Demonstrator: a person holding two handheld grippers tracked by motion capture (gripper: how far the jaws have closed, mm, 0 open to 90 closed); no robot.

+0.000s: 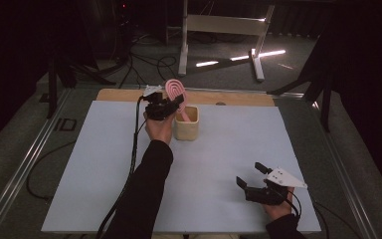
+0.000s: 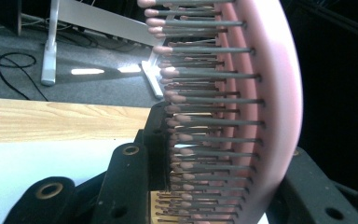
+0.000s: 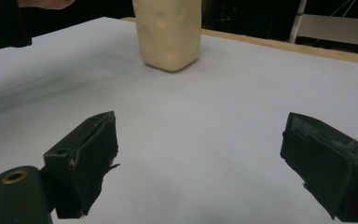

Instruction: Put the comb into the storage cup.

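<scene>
Two grippers: both are seen over the white mat (image 1: 104, 164), one at work and one parked.
Left gripper (image 1: 171, 105): held near the far edge of the tabletop (image 1: 124, 94), its jaws clamped on the pink hairbrush (image 1: 174, 90).
Hairbrush: the paddle head is held upright above the cream cup (image 1: 186, 124), with the handle end dipping inside the cup's rim.
Cup: it is stood on the mat just beside the left hand (image 1: 159, 127), towards the far edge.
Brush against jaws: in the left gripper view, one jaw is pressed into the bristles (image 2: 205, 126) and the other sits behind the pink back (image 2: 272, 116), so the head is pinched across its thickness.
Right gripper (image 1: 251, 175): rested near the mat's near right corner, jaws spread wide with nothing between them; the cup (image 3: 170, 32) is seen well ahead of it.
Step in hand: judged to be the lowering of the brush into the cup.
Done well: the handle should be kept centred over the opening, the descent kept slow, and the pinch released only once the brush is propped against the rim, lest the light cup be tipped.
</scene>
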